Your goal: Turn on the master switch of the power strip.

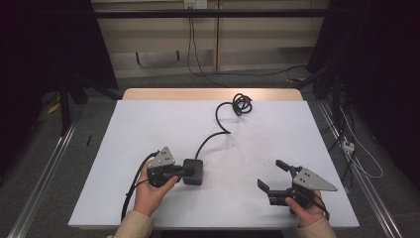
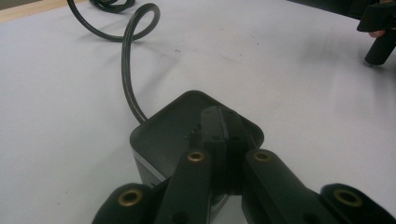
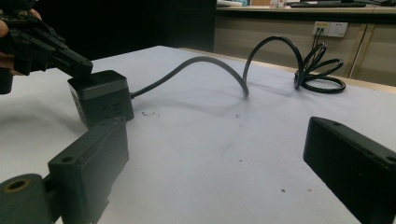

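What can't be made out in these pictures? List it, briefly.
Left gripper view: the left claw, shut, covers part of the power cube's top; whatever lies under its tips is hidden.
High view: the cable's far end is lost in its coil, too small.
Right gripper view: markings on the power cube's side are blurred.

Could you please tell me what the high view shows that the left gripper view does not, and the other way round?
High view alone: the whole white table, both hands, the left gripper from outside, and the right gripper with jaws spread wide above bare table.

Left gripper view alone: its own jaws pressed together, resting on the top face of the black cube-shaped power box.

Both: that box, its black cable curling toward the far coil, and the white tabletop.
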